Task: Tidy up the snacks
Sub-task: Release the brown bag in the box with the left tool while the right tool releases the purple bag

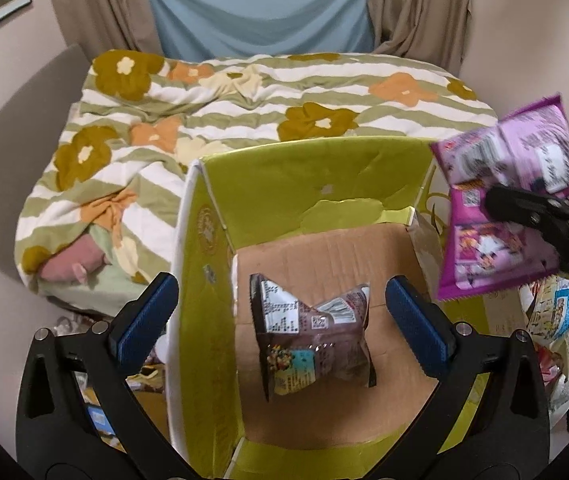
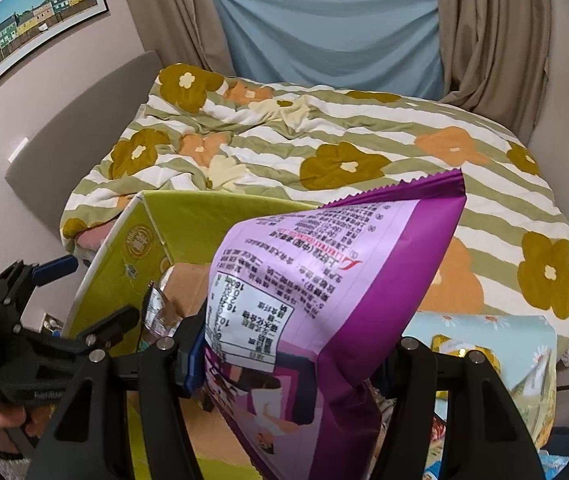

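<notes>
A brown snack bag (image 1: 312, 332) lies on the cardboard floor of an open yellow-green box (image 1: 308, 176). My left gripper (image 1: 280, 320) is open and empty above the box, its blue pads on either side of the brown bag. My right gripper (image 2: 288, 360) is shut on a purple snack bag (image 2: 324, 300) and holds it in the air at the box's right edge. The purple bag (image 1: 504, 200) and right gripper also show at the right of the left wrist view. The box (image 2: 136, 248) sits left of the purple bag in the right wrist view.
A bed with a striped floral duvet (image 1: 244, 92) lies behind the box. More snack packets (image 1: 556, 320) are piled to the right of the box. A light blue patterned box (image 2: 504, 344) sits at the right. Curtains (image 2: 492, 32) hang behind the bed.
</notes>
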